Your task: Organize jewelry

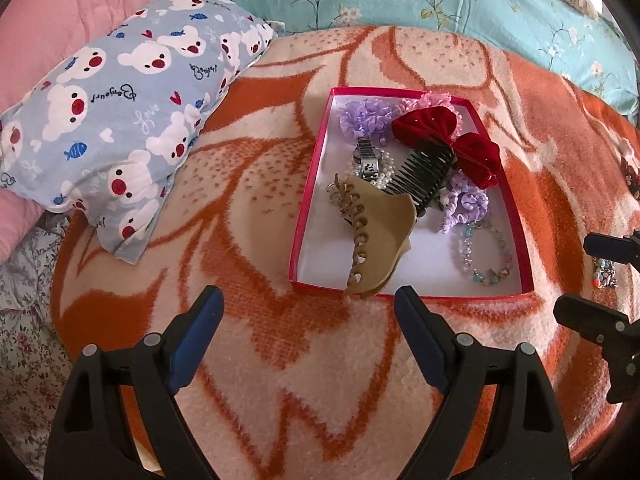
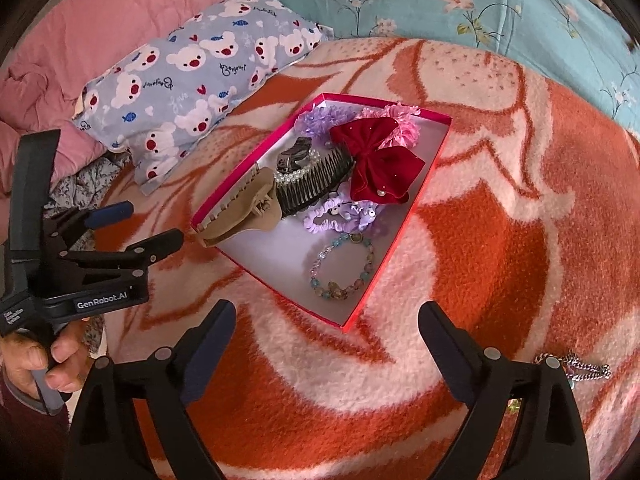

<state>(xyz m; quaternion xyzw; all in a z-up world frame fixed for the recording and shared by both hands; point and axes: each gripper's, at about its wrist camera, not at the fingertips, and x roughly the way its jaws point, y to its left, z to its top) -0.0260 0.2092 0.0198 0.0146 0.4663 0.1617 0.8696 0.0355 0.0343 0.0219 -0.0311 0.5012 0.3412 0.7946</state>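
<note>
Bedding in an orange-and-cream blanket [image 2: 500, 208] carries the red tray [image 1: 516, 216], already holding a beaded bracelet [image 2: 344, 268], while a chain piece [image 2: 580, 368] lies loose on the blanket beside the right tongs [image 2: 328, 344]. Light, limp and snag-prone, it likely wants pinching at a bunched middle. Both right and left tongs [image 1: 308, 320] gape wide, empty.

Left gripper [image 1: 308, 308]: we hold it with fingers spread wide, nothing between.
Right gripper [image 2: 328, 322]: likewise spread, empty.
</note>
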